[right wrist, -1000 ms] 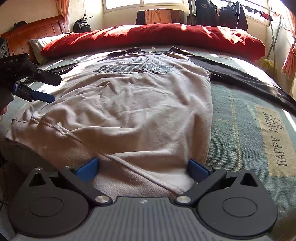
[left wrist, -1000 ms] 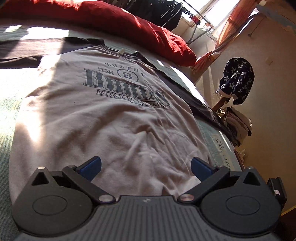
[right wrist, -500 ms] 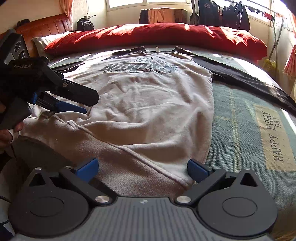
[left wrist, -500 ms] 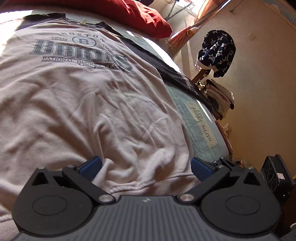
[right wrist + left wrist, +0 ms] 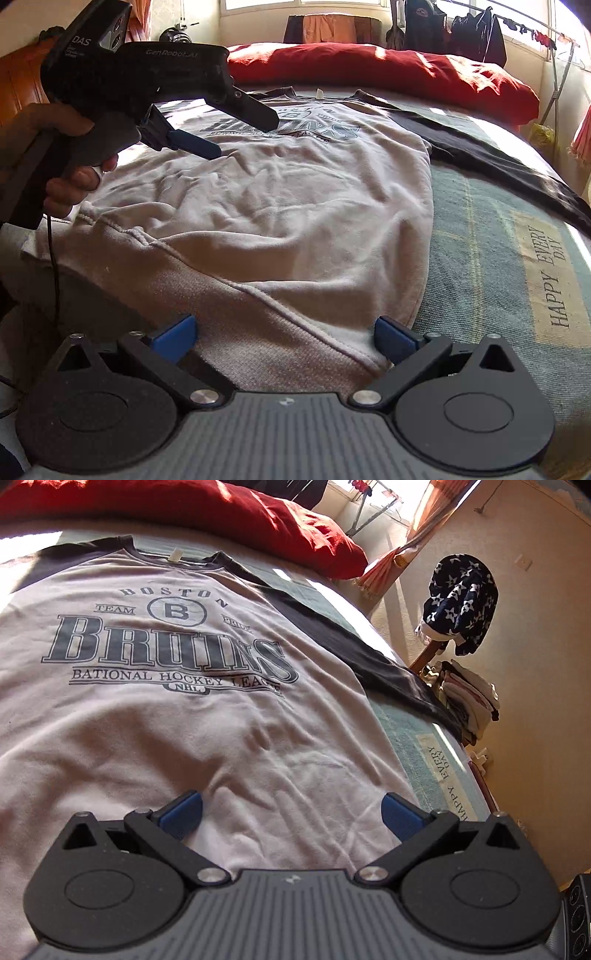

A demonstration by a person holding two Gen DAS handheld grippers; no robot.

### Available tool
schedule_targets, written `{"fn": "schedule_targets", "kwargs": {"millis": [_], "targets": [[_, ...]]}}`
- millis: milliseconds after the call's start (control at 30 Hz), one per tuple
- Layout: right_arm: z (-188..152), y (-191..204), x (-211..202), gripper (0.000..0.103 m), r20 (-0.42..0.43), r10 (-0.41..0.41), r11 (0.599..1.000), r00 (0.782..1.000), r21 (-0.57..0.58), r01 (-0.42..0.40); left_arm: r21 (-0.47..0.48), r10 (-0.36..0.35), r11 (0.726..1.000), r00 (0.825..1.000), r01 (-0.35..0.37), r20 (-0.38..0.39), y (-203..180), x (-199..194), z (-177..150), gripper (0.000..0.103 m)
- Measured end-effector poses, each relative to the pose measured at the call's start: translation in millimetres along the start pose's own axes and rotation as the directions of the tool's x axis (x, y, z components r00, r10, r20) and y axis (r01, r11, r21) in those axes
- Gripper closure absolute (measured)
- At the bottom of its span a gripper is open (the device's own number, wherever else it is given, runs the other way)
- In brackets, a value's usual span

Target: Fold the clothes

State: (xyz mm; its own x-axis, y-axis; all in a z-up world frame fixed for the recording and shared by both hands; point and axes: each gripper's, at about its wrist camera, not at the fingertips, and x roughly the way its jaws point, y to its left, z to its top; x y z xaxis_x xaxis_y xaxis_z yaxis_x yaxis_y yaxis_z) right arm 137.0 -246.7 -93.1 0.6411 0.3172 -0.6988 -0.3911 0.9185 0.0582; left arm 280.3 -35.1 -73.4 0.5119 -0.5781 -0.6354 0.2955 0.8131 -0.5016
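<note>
Blue fingers (image 5: 400, 814) wide over sweatshirt (image 5: 147, 720)

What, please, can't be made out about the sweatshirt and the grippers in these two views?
- Sweatshirt hem, left wrist view: hidden under the left gripper body.
- Its far sleeve, both views: cut off by the frame edge, or behind the left gripper in the right wrist view.
- Chest print, right wrist view: partly covered by the left gripper's fingers.
- Right gripper: whether its open fingers touch the cloth.
</note>
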Motion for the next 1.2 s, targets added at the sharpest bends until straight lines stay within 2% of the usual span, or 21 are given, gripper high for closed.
{"fn": "schedule_targets", "kwargs": {"millis": [67, 100, 167, 300, 367, 433, 600, 667, 800, 967, 1100, 1200], "targets": [[-1.0, -0.3, 0.3, 0.000, 0.004, 0.001, 1.000, 1.000, 0.000, -0.001, 0.000, -0.037, 0.999, 0.999, 0.037, -0.004, -2.7, -4.3, -16.0, 0.001], [-1.5, -0.5, 0.3, 0.000, 0.008, 0.002, 1.000, 1.000, -0.001, -0.002, 0.016, -0.080, 0.997, 0.996, 0.081, -0.039, -8.5, -7.5, -24.1, 0.001], [-2.2, -0.6, 0.6, 0.000, 0.012, 0.004, 1.000, 1.000, -0.004, -0.004, 0.069, -0.083, 0.994, 0.994, 0.088, -0.065, -17.6, -14.6, -29.7, 0.001], [-2.5, -0.5, 0.8, 0.000, 0.015, 0.005, 1.000, 1.000, -0.008, -0.005, 0.080, -0.091, 0.993, 0.996, 0.090, 0.008, -17.7, -38.9, -8.5, 0.001], [-2.1, -0.2, 0.8, 0.000, 0.014, 0.004, 1.000, 1.000, -0.008, -0.004, 0.065, -0.020, 0.998, 0.996, 0.015, 0.085, -8.8, -45.6, 9.5, 0.001], [-1.8, -0.1, 1.1, 0.000, 0.015, 0.003, 1.000, 1.000, -0.007, -0.003, 0.017, 0.015, 1.000, 0.993, -0.017, 0.115, 7.4, -43.2, 23.4, 0.001], [-2.1, 0.5, 1.3, 0.000, 0.016, -0.001, 1.000, 1.000, -0.006, 0.001, -0.057, 0.140, 0.989, 0.985, -0.135, 0.103, 43.1, -24.1, 29.3, 0.001], [-2.7, 0.6, 1.2, 0.000, 0.019, -0.001, 1.000, 1.000, -0.005, 0.002, -0.101, 0.117, 0.989, 0.991, -0.110, 0.065, 51.5, -18.7, 20.4, 0.001], [-2.8, 0.1, 1.8, 0.000, 0.020, 0.000, 1.000, 1.000, -0.004, 0.000, -0.070, 0.091, 0.994, 0.995, -0.088, 0.043, 40.6, -33.3, 5.0, 0.001], [-2.9, 0.1, 1.8, 0.000, 0.021, -0.002, 1.000, 1.000, -0.002, 0.002, -0.064, 0.035, 0.998, 0.995, -0.029, 0.095, 19.0, -67.5, -6.1, 0.001], [-3.9, 0.8, 1.8, 0.000, 0.027, -0.006, 1.000, 1.000, -0.002, 0.006, -0.059, -0.003, 0.998, 0.995, 0.009, 0.103, 3.9, -81.6, -32.5, 0.001], [-3.6, 0.9, 1.7, 0.000, 0.025, -0.006, 1.000, 1.000, -0.004, 0.006, -0.132, -0.043, 0.990, 0.999, 0.046, 0.024, 9.8, -73.7, -55.5, 0.001]]}}
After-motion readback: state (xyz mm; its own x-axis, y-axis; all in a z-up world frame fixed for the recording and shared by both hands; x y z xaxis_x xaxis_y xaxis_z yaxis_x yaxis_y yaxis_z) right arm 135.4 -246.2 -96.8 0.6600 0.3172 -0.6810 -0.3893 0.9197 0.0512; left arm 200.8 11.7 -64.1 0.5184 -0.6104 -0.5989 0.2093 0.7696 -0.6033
